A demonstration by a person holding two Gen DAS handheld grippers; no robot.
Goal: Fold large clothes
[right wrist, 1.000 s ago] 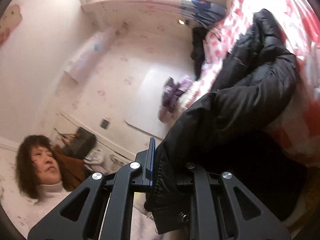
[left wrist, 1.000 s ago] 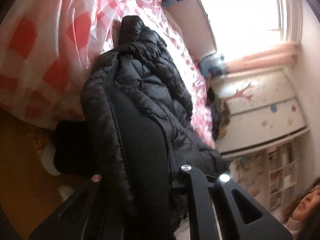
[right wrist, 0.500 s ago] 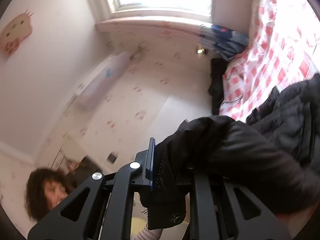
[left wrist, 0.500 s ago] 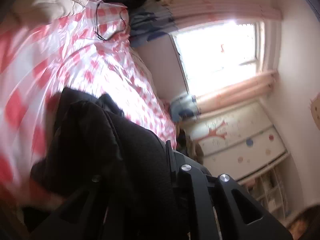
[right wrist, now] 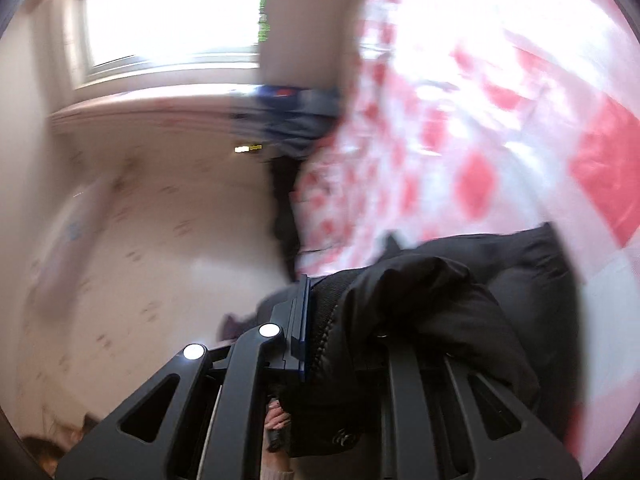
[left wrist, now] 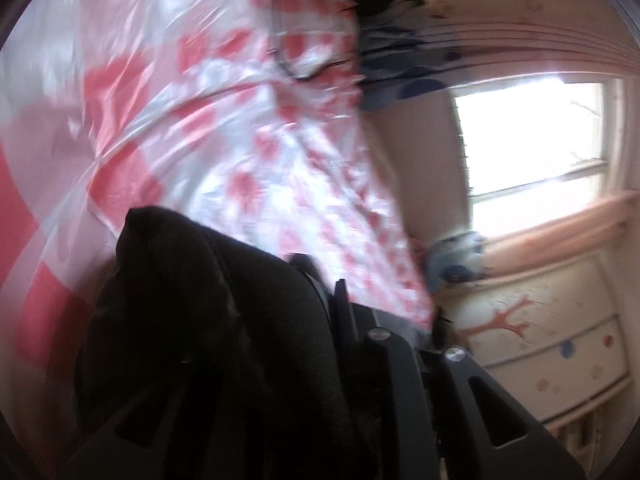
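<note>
I carry a black padded jacket (left wrist: pixel 208 320) over a bed spread with a red-and-white checked cover (left wrist: pixel 224 128), one bunch of the cloth in each tool; my left gripper (left wrist: pixel 316 308) has jacket fabric between its jaws, which are opening by a little, the near finger buried under the cloth; my right gripper (right wrist: pixel 344 320) is clamped narrow on the jacket (right wrist: pixel 440 320) at a zipped edge, the fabric pinched against the blue pad. In both wrist views the jacket hangs bunched close to the lens, above the near part of the cover, with the far end of the bed running toward a bright window (left wrist: pixel 532 140); the frames are blurred, so I cannot tell whether any of it touches the bed. By my judgement the fold is at an early stage: the jacket is gathered, not flat; no neat crease shows; laying it out, bringing in the sleeves and doubling the body all appear left to do.
</note>
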